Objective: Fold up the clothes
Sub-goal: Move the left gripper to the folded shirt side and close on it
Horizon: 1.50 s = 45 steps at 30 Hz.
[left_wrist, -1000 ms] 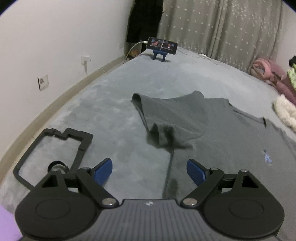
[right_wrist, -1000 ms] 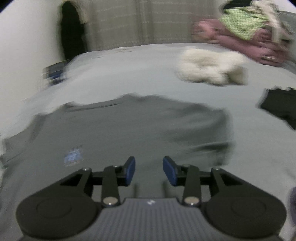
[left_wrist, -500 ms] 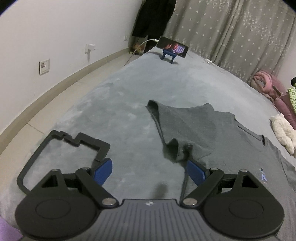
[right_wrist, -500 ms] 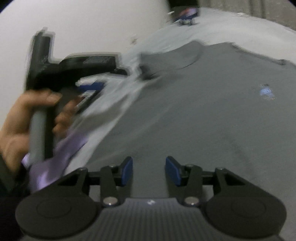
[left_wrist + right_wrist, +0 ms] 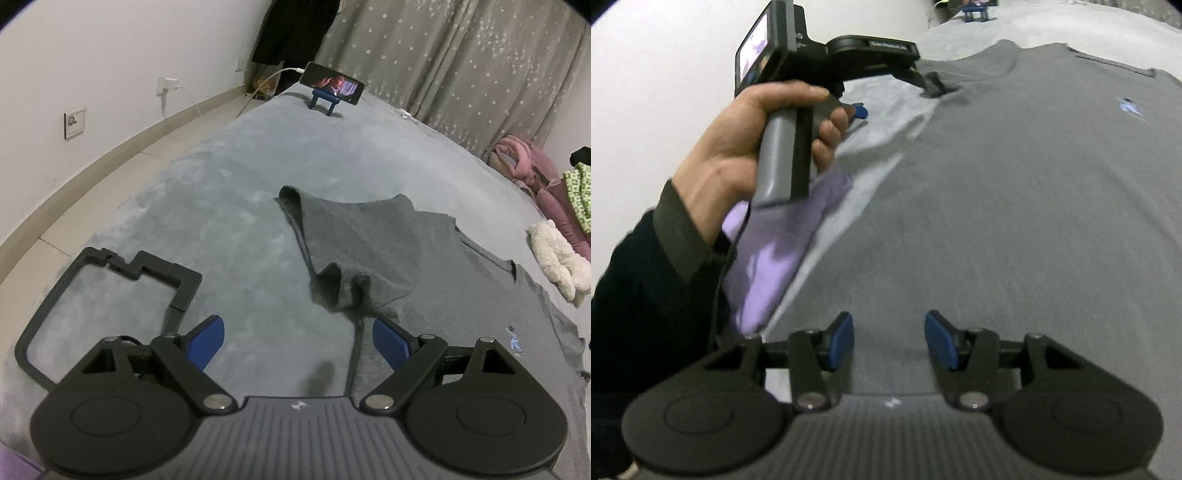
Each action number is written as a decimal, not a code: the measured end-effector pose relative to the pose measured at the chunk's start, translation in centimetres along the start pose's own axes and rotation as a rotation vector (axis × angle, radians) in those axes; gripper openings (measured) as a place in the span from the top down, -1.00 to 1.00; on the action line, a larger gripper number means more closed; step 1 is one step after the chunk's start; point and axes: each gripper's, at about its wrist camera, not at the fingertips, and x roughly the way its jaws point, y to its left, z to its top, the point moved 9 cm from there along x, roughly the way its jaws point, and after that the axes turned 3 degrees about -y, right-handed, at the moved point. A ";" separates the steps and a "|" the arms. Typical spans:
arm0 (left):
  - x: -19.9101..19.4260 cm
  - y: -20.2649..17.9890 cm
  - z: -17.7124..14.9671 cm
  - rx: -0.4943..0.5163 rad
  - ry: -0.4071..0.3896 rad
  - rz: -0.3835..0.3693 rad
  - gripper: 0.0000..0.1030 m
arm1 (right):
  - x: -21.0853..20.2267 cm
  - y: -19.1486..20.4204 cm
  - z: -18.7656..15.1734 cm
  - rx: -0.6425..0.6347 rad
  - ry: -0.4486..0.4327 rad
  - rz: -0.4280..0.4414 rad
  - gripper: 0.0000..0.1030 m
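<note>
**Hovering over grey tee, both grippers released**

L gripper [image 5: 297,343]: blue pads spread wide, nothing between them. Sits low over the bed [image 5: 221,206], pointing at the bunched sleeve [image 5: 351,254] of the grey t-shirt [image 5: 443,295]. R-side pad is just beside the shirt's side edge; can't tell if it touches. Sleeve is folded inward over the chest, w/ a rumpled lump at the armpit.

R gripper [image 5: 889,341]: pads apart w/ a moderate gap, empty, held above the lower body of the tee [image 5: 1015,203]. Fabric there lies flat; view is motion-blurred so contact can't be judged. Small blue chest logo [image 5: 1130,107] visible further up.

Tee is spread face-up on the grey bed cover, collar toward the curtain side.

In R wrist view: person's left hand [image 5: 750,147] wrapped round the handle of the other gripper, dark sleeve [image 5: 646,295] at the wrist. Purple cloth [image 5: 775,251] lies under that hand, beside the shirt's edge.

Surroundings, L wrist view:
- black frame piece [image 5: 110,280] on the bed, left of the L gripper
- phone on blue stand [image 5: 332,86] at far end, cable attached
- white fluffy item [image 5: 557,258] and pink bundle [image 5: 524,162] at right
- star-pattern curtain [image 5: 461,55] behind
</note>
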 end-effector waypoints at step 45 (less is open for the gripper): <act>9.9 -1.9 5.5 0.063 0.033 0.050 -0.57 | 1.2 7.2 -1.5 -0.313 -0.274 -0.023 0.25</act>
